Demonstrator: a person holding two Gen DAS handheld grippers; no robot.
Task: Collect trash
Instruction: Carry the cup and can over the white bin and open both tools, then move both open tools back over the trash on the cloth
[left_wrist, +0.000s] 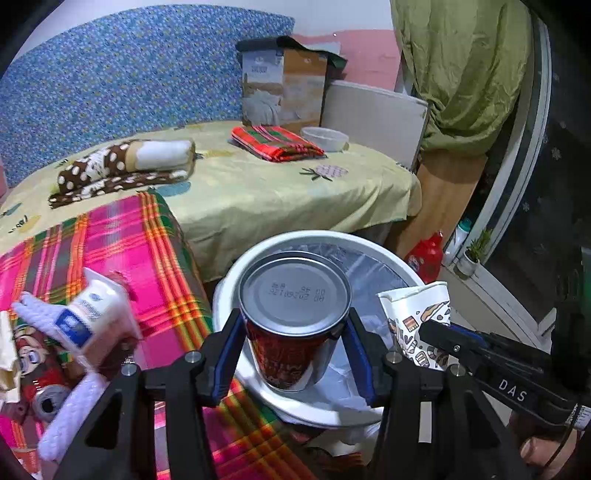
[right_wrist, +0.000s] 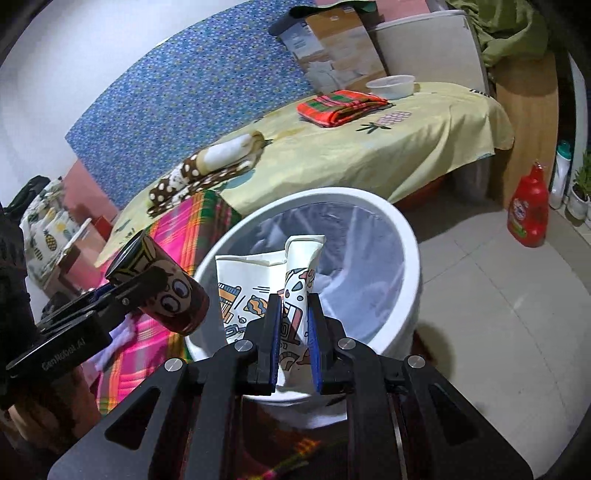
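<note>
- While both grippers sit over the white bin (left_wrist: 236, 295), each has trash clamped: left gripper (left_wrist: 293, 354) grips a red can (left_wrist: 291, 332), right gripper (right_wrist: 293, 325) pinches a crushed paper cup (right_wrist: 258, 291).
- Can: silver end faces the left cam, date code printed on it, blue pads pressed on both sides, jaws wide around the body. In right cam it lies tilted, cartoon eyes on the label, above the bin's near-left rim.
- Cup: flattened, white w/ coloured doodle print, jaws nearly closed on its lower part, top edge poking up over the bin opening. In left cam it shows at right, just beside the can.
- Bin: round, clear liner inside, stands on tiled floor right next to the bed.
- Pink plaid blanket (left_wrist: 122, 236) covers the bed's near end; more litter on it at left: a white carton w/ blue label (left_wrist: 88, 317) (blurred), another can (left_wrist: 48, 402) lying on its side.
- Further back on yellow sheet (left_wrist: 258, 195): brown polka-dot roll (left_wrist: 122, 162), folded red plaid cloth (left_wrist: 277, 142), white bowl (left_wrist: 325, 136), cardboard box (left_wrist: 284, 88).
- Red jug (right_wrist: 528, 210) on floor at right.
</note>
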